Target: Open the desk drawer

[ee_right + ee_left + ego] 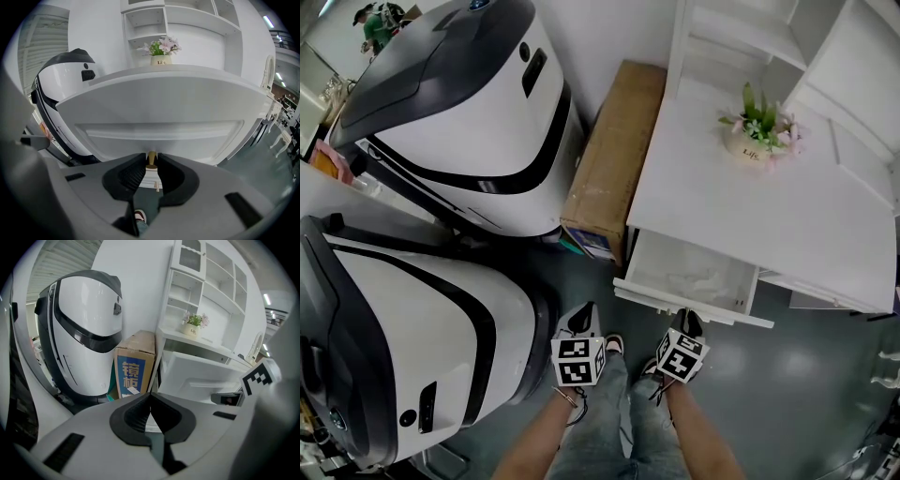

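The drawer (647, 296) is seen pulled out from under the white worktop (750, 216), with its inside exposed in the head view. Its brass knob (151, 157) is gripped between the jaws of the right hand-held gripper (151, 162), which is held up against the drawer front. The left hand-held gripper (150, 397) is held just beside the right one, short of the drawer, its jaws closed together with nothing between them. A plant pot (757, 141) is stood on the worktop, near the shelves (741, 37) at the back. A cardboard box (609, 155) is placed between the worktop's left side and a large white and black machine (459, 112). A second machine (403, 347) is seen nearer, at the left.
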Action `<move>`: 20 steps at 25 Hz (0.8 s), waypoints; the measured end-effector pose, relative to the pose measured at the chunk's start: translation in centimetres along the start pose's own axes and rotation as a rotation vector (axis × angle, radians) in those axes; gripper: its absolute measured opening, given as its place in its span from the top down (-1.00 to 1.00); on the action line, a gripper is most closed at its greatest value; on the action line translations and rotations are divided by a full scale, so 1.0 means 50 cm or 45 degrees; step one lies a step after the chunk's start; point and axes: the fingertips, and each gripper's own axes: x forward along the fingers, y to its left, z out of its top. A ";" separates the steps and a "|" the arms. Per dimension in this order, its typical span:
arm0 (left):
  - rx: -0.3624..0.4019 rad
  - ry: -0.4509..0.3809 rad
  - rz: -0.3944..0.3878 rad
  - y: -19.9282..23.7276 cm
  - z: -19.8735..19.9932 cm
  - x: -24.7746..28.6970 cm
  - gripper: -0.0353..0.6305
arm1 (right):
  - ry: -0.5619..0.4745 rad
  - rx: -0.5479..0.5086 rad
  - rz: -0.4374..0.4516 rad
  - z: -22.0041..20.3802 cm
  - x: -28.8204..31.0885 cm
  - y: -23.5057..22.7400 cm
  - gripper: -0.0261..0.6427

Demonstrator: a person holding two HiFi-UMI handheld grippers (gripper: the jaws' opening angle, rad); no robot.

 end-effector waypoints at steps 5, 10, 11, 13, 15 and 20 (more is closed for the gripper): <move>0.011 -0.006 -0.005 -0.009 0.018 -0.013 0.84 | 0.016 0.000 0.004 0.001 -0.001 0.000 0.65; 0.039 -0.024 -0.029 -0.033 0.052 -0.032 0.84 | -0.041 -0.037 0.030 0.033 -0.040 0.001 0.66; 0.047 -0.027 -0.034 -0.038 0.059 -0.035 0.84 | -0.049 -0.033 0.043 0.038 -0.053 0.004 0.66; 0.066 -0.031 -0.048 -0.053 0.074 -0.043 0.84 | -0.069 -0.024 0.070 0.050 -0.083 0.008 0.67; 0.091 -0.049 -0.067 -0.074 0.096 -0.050 0.84 | -0.103 -0.019 0.095 0.069 -0.114 0.010 0.67; 0.113 -0.143 -0.130 -0.142 0.185 -0.083 0.84 | -0.261 0.001 0.130 0.163 -0.199 -0.008 0.67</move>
